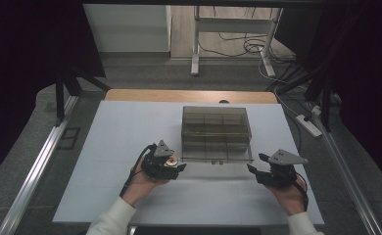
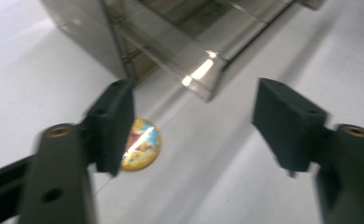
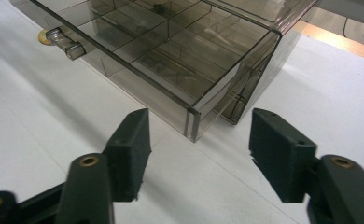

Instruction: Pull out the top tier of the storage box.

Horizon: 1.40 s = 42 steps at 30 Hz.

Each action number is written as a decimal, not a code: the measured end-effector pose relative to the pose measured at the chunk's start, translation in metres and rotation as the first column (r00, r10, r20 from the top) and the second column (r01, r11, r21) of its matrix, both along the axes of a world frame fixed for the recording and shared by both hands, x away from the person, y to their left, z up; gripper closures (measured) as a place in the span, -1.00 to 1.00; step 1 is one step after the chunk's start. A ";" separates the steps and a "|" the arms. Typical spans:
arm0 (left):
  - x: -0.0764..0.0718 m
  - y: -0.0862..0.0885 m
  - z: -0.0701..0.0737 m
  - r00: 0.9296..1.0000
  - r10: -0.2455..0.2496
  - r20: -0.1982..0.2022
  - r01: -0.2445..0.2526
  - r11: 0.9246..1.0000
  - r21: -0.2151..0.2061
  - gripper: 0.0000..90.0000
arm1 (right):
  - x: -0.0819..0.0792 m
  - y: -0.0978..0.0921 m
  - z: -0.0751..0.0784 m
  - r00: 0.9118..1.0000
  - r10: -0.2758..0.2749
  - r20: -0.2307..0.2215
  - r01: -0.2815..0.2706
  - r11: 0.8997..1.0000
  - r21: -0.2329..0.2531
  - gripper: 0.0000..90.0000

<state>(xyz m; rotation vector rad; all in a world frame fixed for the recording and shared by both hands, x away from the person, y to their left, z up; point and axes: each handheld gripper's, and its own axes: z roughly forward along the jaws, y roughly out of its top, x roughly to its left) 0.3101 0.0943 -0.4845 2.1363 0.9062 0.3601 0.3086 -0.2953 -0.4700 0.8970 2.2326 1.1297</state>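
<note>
Badge (image 2: 141,143), round, gold-rimmed with a colourful picture, lies flat on the white tabletop (image 1: 120,132) beside the smoky clear box (image 1: 216,128), whose divided drawer (image 3: 138,46) stands pulled out. Left gripper (image 2: 194,126) hovers released over it; right gripper (image 3: 199,149) is released too.

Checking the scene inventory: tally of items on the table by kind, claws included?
Smoky clear drawer box, drawer pulled out: 1
Round colourful badge, lying on the table: 1
Claws, left claw and right claw, both open: 2
Total: 4
</note>
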 end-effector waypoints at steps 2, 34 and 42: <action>0.002 0.003 0.000 1.000 0.000 -0.005 0.000 1.000 -0.013 -0.48 | 0.000 -0.002 -0.001 1.000 0.005 -0.004 -0.005 1.000 0.008 -0.22; 0.017 0.031 0.019 1.000 0.012 -0.020 -0.014 0.996 -0.090 -0.69 | -0.006 -0.021 -0.016 1.000 0.008 -0.017 -0.008 1.000 0.028 -0.30; 0.021 0.038 0.019 0.998 0.053 -0.038 -0.056 0.997 -0.061 -0.67 | -0.004 -0.020 -0.016 1.000 0.011 -0.027 -0.010 1.000 0.019 -0.30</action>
